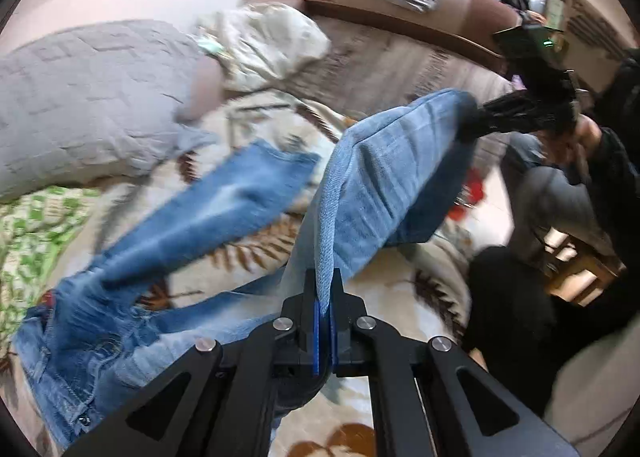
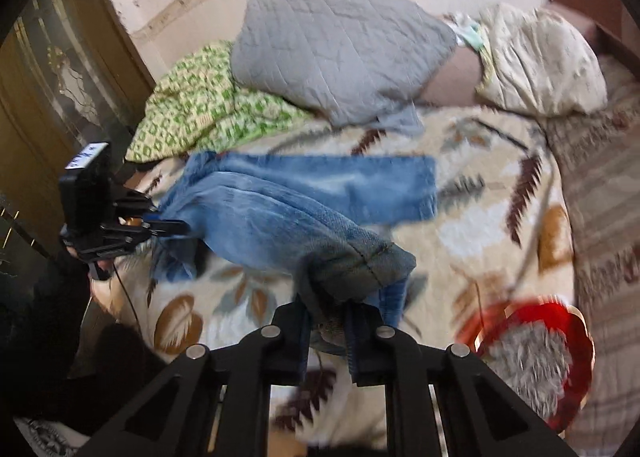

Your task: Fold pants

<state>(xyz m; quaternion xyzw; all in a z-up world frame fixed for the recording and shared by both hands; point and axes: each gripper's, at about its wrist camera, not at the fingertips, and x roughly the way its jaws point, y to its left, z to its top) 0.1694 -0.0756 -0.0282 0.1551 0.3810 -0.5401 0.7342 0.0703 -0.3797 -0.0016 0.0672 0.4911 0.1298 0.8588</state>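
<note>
Left gripper [image 1: 325,307] clamped on jeans [image 1: 384,173] edge; right gripper [image 2: 329,331] pinches the hem just ahead. Other leg lies beyond on bed blanket [image 2: 480,193]. Advise lifting evenly, keeping denim taut

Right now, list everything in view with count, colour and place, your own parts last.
jeans: one pair, blue denim, on the blanket, one leg lifted between both grippers
blanket: one, cream with brown leaf pattern, covering the bed
quilted cover: one, grey, at the bed's far side
patterned cloth: one, green and cream, beside the grey cover
pillow: one, beige, next to the grey cover
headboard: one, brown, behind the pillow
left gripper: one, black, shut on denim
right gripper: one, black, shut on denim
</note>
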